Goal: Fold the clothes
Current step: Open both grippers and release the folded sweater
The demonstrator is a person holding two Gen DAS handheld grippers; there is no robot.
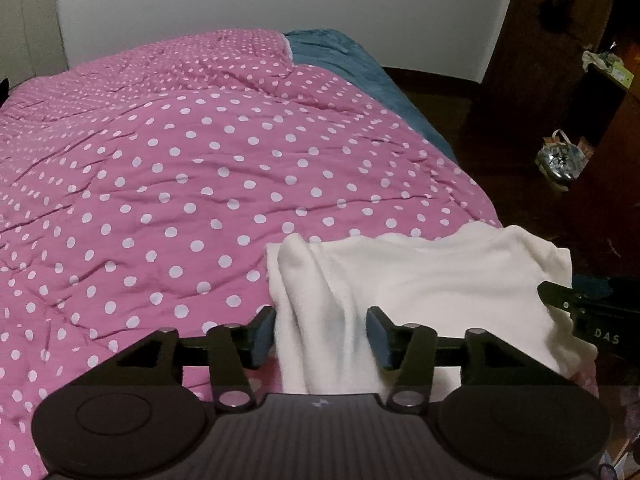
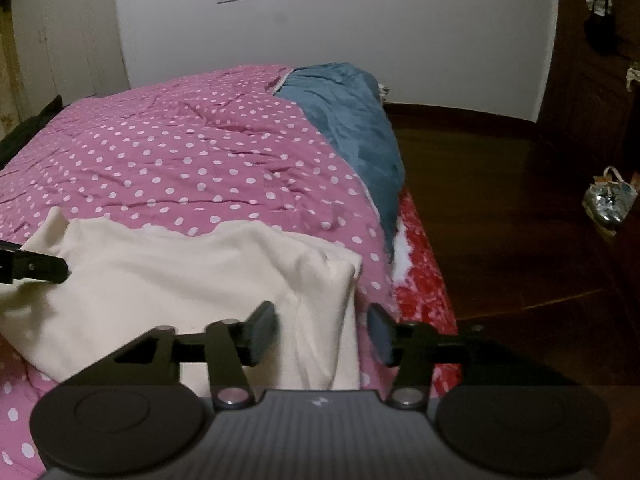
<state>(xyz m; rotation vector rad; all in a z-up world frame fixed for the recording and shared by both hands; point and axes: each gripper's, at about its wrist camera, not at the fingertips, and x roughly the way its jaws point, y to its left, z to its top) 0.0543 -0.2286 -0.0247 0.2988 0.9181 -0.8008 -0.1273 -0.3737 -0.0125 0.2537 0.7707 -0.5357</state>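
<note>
A cream-white garment (image 1: pixel 432 280) lies on the near part of a bed with a pink polka-dot quilt (image 1: pixel 180 160). My left gripper (image 1: pixel 322 336) is open, and the garment's bunched left edge runs between its spread fingers. In the right wrist view the garment (image 2: pixel 180 280) spreads to the left, and its right edge lies between the fingers of my open right gripper (image 2: pixel 322 334). Each gripper's tip shows in the other's view: the right gripper's fingertips (image 1: pixel 556 296) at the garment's right corner, the left gripper's fingertips (image 2: pixel 44 266) at its left corner.
A teal blanket (image 2: pixel 352 128) lies along the bed's far right side above a red patterned mattress edge (image 2: pixel 424 292). Dark wooden floor (image 2: pixel 500 220) lies to the right, with a shiny bag (image 2: pixel 610 200) by dark wooden furniture. A white wall stands behind the bed.
</note>
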